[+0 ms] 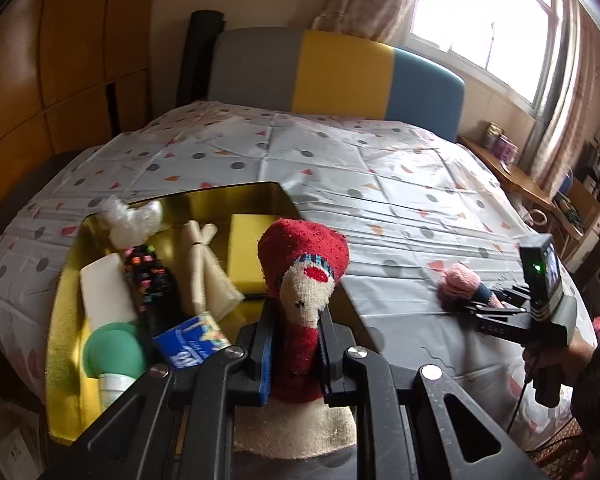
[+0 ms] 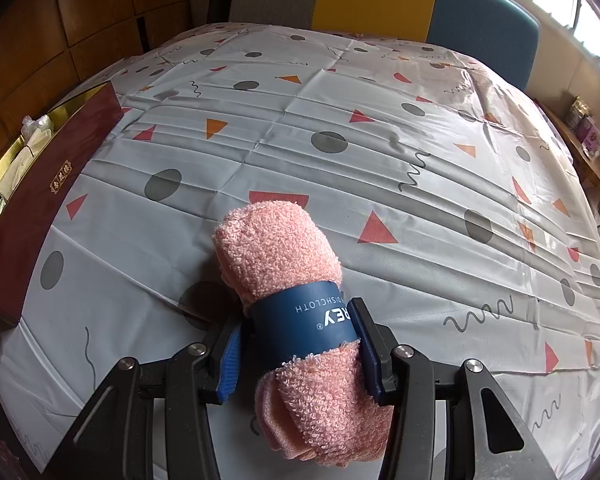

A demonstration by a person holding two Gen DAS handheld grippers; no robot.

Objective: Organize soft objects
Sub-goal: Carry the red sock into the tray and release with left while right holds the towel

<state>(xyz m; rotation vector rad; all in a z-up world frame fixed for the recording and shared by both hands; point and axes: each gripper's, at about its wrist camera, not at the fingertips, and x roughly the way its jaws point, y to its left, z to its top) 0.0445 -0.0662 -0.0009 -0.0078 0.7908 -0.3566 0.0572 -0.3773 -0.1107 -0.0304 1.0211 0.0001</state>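
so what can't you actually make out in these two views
- Red sock: lower end hidden under the left hand-held gripper, left wrist view.
- Pink dishcloth: band lettering partly covered by the right hand-held gripper, right wrist view.
- Box: contents mostly hidden by its wall, right wrist view.

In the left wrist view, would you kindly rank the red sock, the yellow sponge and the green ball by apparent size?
1. red sock, though nearness to the camera inflates it.
2. and 3. yellow sponge and green ball look alike, both partly hidden, so I would not rank them.
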